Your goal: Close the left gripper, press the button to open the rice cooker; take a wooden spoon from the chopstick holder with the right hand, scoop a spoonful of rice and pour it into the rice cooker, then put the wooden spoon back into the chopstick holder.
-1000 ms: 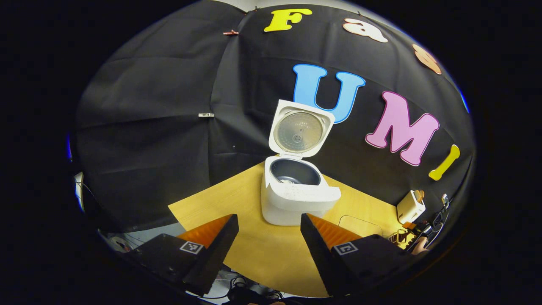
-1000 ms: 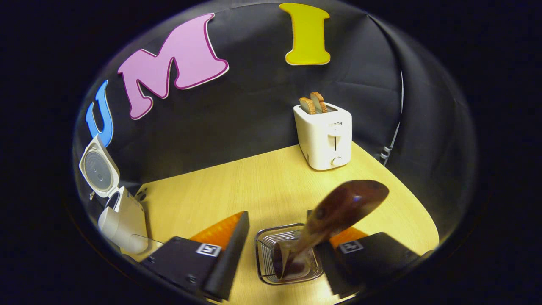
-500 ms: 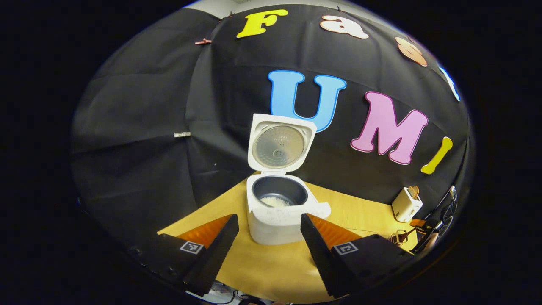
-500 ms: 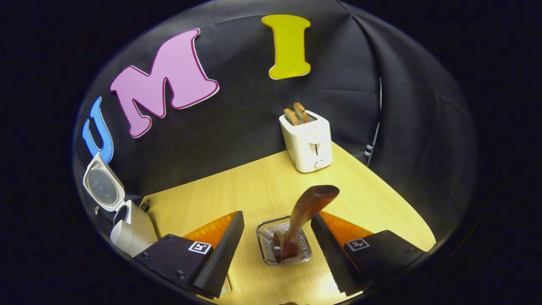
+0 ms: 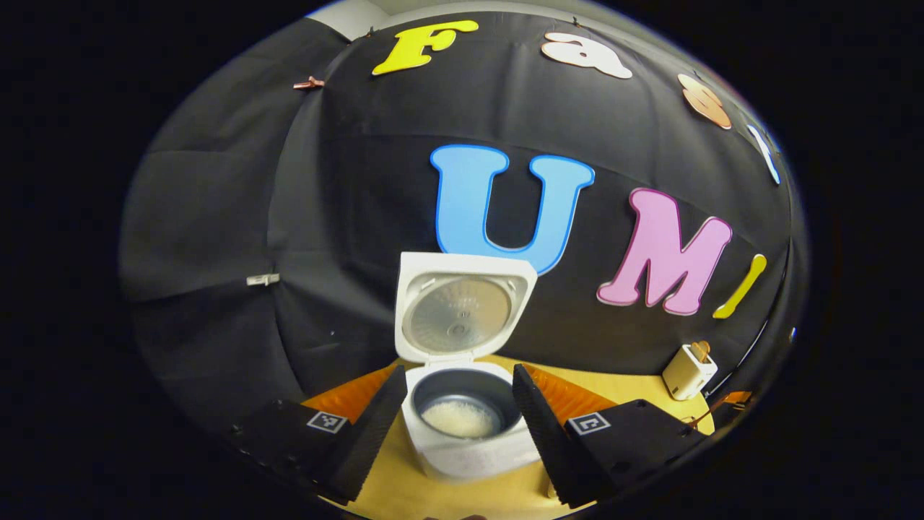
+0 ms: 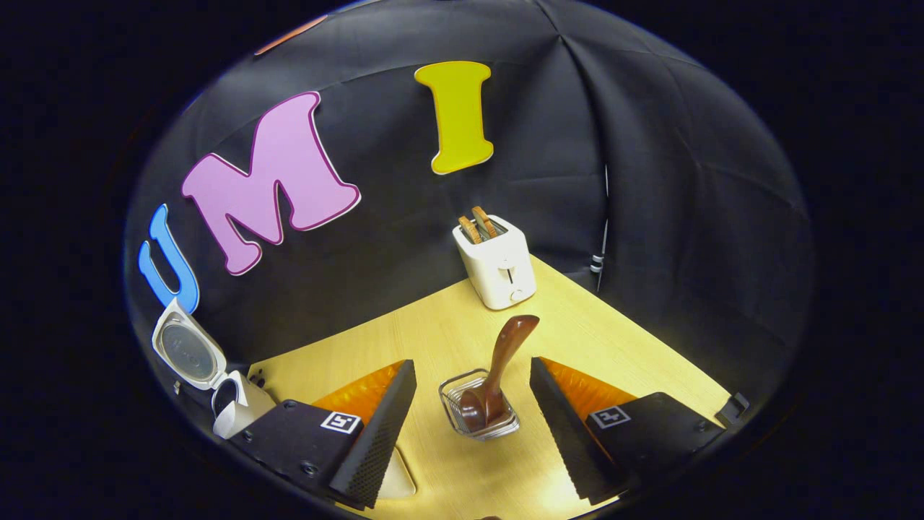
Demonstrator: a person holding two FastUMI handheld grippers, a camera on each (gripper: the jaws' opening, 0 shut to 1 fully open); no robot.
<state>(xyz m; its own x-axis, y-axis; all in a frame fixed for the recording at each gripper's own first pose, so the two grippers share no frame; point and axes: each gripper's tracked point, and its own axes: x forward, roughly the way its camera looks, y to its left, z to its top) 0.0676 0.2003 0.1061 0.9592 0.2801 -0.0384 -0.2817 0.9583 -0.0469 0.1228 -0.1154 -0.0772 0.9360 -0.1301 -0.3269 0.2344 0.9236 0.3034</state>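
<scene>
Spoon back in its holder, both sets of fingers apart and empty.

In the right gripper view the wooden spoon (image 6: 500, 368) stands in the chopstick holder (image 6: 480, 414) on the desk (image 6: 433, 339), bowl down, handle leaning toward 1 o'clock, dead ahead at 12 between the spread fingers of the right gripper (image 6: 473, 433). The rice cooker (image 5: 462, 426) sits open with rice (image 5: 460, 417) inside, framed by the left gripper (image 5: 460, 426), which is also open. A toaster (image 6: 497, 261) stands beyond. By my judgement, the task looks finished.
</scene>
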